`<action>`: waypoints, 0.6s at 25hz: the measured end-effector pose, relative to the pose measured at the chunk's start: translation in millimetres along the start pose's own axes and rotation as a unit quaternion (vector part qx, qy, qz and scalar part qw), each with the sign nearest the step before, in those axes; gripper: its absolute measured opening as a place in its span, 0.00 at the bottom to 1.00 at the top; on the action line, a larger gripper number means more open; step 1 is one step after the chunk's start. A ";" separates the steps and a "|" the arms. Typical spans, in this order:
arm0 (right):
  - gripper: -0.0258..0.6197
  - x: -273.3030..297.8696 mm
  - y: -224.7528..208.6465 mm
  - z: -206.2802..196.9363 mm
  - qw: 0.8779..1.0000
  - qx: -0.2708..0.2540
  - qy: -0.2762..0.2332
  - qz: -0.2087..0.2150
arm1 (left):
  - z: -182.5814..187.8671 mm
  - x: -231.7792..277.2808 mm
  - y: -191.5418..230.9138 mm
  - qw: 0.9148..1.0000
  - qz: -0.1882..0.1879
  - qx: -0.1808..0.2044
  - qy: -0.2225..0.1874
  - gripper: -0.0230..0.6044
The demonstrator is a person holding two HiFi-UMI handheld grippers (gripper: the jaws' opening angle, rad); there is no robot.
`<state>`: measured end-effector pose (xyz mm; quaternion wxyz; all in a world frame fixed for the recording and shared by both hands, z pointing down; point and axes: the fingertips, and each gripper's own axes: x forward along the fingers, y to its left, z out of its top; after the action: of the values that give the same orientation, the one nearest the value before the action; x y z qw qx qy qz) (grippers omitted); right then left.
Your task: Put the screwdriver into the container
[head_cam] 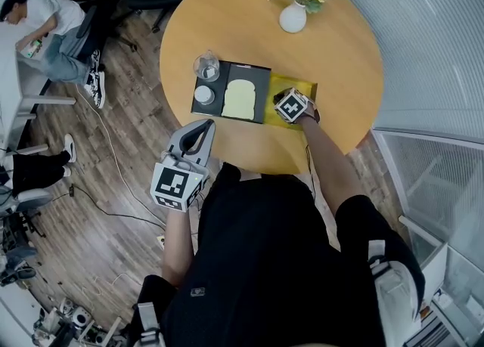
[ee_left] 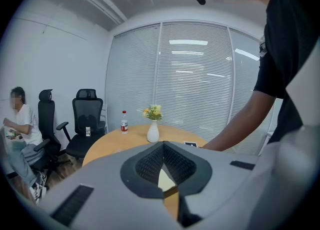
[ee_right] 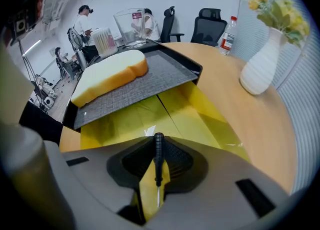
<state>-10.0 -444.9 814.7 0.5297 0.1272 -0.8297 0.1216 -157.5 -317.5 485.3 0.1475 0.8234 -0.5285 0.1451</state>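
Closest to us, the right gripper [ee_right: 158, 146] had its fingers [ee_right: 135, 161] pinching the screwdriver [ee_right: 158, 159]. We saw its long axis running straight along the gripper's own line. The black handle pointed out past the fingertips and the thin metal shaft pointed back towards the camera. Right below lay the yellow container [ee_right: 200, 119], but the gripper's grey body cut off its near edge. We could not tell whether the handle touched the container or hung just above it.

From the head view we got no help. The marker cube [head_cam: 291, 104] sat over the fingers and the screwdriver, hiding both, and only a strip of yellow showed around it.

Over on the other side, the left gripper [ee_left: 163, 146] was off the edge of the tabletop [ee_right: 260, 124]. Its fingers were pressed together at the tips with nothing between them. Its own bulk blocked most of the tabletop in its view.

Just beyond the container, and touching it, was the black tray [ee_right: 155, 79] with a bread slice [ee_right: 110, 76] lying flat on it. A clear glass [ee_right: 131, 26] stood at its far end.

Further out, a white vase [ee_right: 260, 68] of flowers stood well apart from the tray, its blooms cut off at the frame's edge. A bottle [ee_right: 228, 36] stood near the far rim. Behind it were office chairs [ee_right: 207, 23] and people too small to make out.
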 end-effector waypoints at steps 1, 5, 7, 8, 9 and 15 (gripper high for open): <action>0.13 -0.3 0.3 -0.1 1.000 -0.001 -0.001 -0.001 | 0.5 0.0 -0.5 1.000 -0.001 0.001 0.000 0.04; 0.18 -0.3 -2.4 -0.2 1.000 0.000 -0.006 -0.015 | 2.3 1.0 -1.3 1.000 -0.006 0.004 0.000 0.05; 0.22 -2.6 -5.3 1.5 1.000 0.005 -0.015 -0.022 | 3.0 1.8 -1.9 1.000 -0.008 0.005 -0.001 0.05; 0.23 -4.5 -6.4 2.6 0.999 0.007 -0.019 -0.024 | 3.3 2.1 -2.0 1.000 -0.009 0.006 -0.001 0.05; 0.23 -6.9 -6.8 4.0 0.999 0.009 -0.023 -0.026 | 3.4 2.4 -1.9 1.000 -0.010 0.006 -0.001 0.05; 0.21 -27.8 -10.1 17.3 0.996 0.008 -0.072 -0.046 | 3.9 3.9 -0.1 1.000 -0.018 0.009 -0.006 0.05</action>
<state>-9.9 -457.9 783.0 0.4724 0.1780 -0.8581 0.0944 -155.5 -322.2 483.2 0.1395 0.8351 -0.5128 0.1421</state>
